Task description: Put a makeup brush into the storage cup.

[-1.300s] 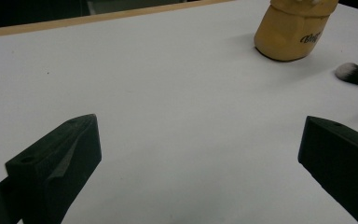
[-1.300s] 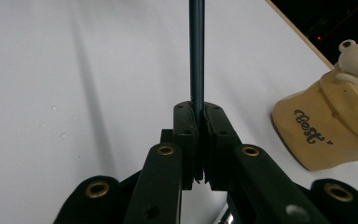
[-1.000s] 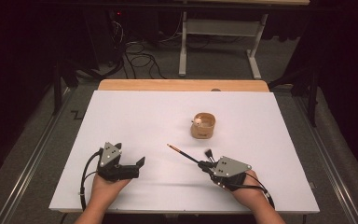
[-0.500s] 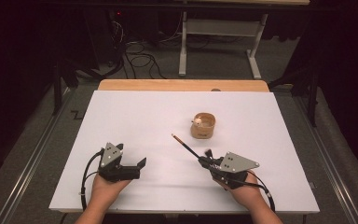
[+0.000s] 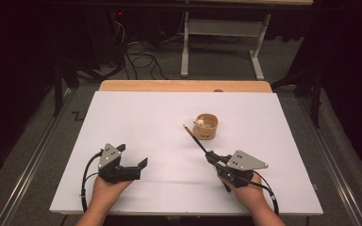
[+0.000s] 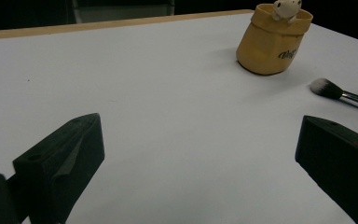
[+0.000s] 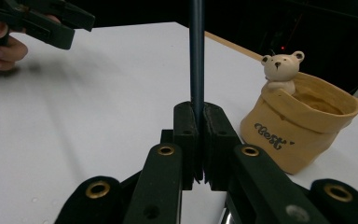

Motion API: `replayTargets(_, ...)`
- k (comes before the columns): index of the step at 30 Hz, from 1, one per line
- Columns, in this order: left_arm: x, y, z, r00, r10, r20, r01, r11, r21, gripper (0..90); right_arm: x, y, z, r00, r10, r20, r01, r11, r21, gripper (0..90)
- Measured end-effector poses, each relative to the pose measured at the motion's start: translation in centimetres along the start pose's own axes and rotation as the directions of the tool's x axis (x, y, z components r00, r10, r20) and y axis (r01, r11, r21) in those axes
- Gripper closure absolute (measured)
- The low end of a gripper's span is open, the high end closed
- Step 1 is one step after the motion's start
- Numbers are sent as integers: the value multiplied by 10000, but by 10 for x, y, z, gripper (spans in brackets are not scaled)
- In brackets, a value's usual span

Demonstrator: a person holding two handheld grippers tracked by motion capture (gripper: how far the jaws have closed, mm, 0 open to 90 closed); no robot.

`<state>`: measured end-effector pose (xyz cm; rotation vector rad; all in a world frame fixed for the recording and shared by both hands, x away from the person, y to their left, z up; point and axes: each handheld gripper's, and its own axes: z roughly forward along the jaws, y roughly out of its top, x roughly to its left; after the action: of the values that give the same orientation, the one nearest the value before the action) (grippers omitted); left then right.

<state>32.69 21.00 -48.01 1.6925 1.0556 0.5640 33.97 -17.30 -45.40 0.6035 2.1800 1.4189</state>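
Observation:
My right gripper [image 5: 211,156] [image 7: 198,112] is shut on the dark handle of a makeup brush [image 5: 195,139] [image 7: 196,56]. The brush slants up and away from the jaws, its tip close to the left of a tan sack-shaped cup [image 5: 206,126] [image 7: 298,135]. A small white bear sits on the cup's rim. In the left gripper view the brush's white bristle head [image 6: 324,87] hangs right of the cup [image 6: 272,42]. My left gripper [image 5: 133,155] [image 6: 198,135] rests at the near left of the table, jaws wide open with nothing between them.
The white tabletop [image 5: 136,117] has a wooden strip along its far edge. Beyond it, cables and a metal stand lie on the dark floor. The other hand's gripper [image 7: 37,21] shows at the top left of the right gripper view.
My right hand has turned, swinging the brush's far end away from me and rightward until it is beside the cup. The left gripper has stayed put.

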Motion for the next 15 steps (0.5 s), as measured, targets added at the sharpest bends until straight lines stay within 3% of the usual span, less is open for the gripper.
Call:
replayTargets(7, 2, 0, -2, 9999, -104, 11, 104, 9998, -145, 25, -7, 5, -2, 9998, 46, 186, -45, 10000, -45, 866)
replayTargets(15, -1, 3, -4, 9996, 65, 271, -56, 9995, -315, 66, -5, 6, 1, 10000, -17, 15, 17, 9998, -190, 866)
